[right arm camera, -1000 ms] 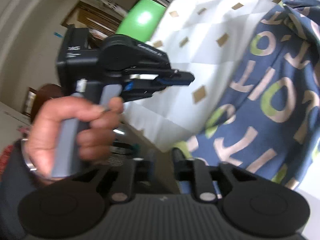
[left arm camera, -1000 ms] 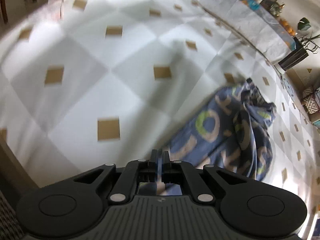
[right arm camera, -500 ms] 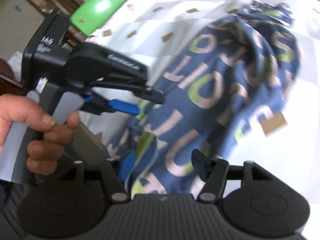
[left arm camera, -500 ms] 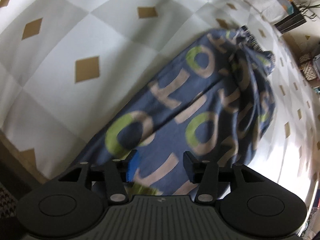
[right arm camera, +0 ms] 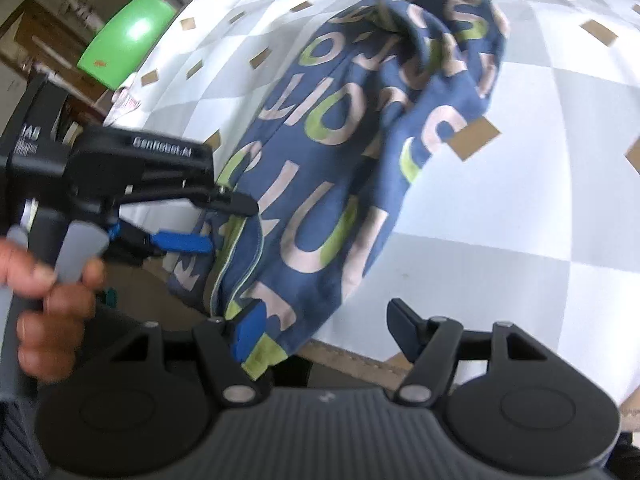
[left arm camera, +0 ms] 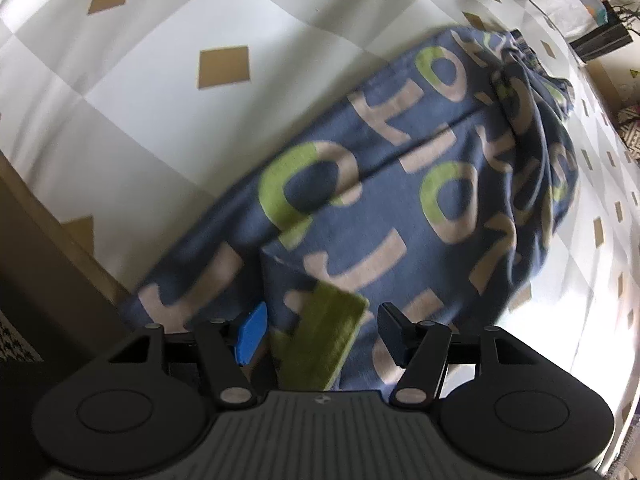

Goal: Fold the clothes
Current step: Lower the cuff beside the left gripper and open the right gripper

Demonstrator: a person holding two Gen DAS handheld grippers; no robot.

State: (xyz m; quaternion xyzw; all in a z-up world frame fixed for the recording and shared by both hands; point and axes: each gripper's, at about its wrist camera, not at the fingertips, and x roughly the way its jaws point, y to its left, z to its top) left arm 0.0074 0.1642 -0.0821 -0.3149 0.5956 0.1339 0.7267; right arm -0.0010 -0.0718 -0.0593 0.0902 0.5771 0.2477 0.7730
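1. A white and grey checked sheet (left arm camera: 168, 128) with tan diamonds is covering the bed, and the blue garment (left arm camera: 420, 184), printed with pink and green letters, is lying bunched across it, its near end hanging over the bed's edge toward the person.
2. The garment is sitting crumpled at its far end and smoother near the tongs, so the step in hand looks like taking hold of the near hem with both tools.
3. To do this well, each tool should be pinching only the top layer at a separate corner of the hem, well apart, so the cloth is spreading flat when lifted rather than dragging as a lump.
4. The left gripper (left arm camera: 320, 334) is pointing steeply down with its jaws spread, having just been opening; a green-lined flap of the hem (left arm camera: 324, 332) is lying between them, not pinched.
5. The right gripper (right arm camera: 324, 332) is also standing spread, its jaws having just been opening; the hem's green edge is touching its blue pad (right arm camera: 248, 332), while the other finger is hanging over bare sheet.
6. In the right wrist view, the left tool is hovering at the garment's edge, its fingers apart.
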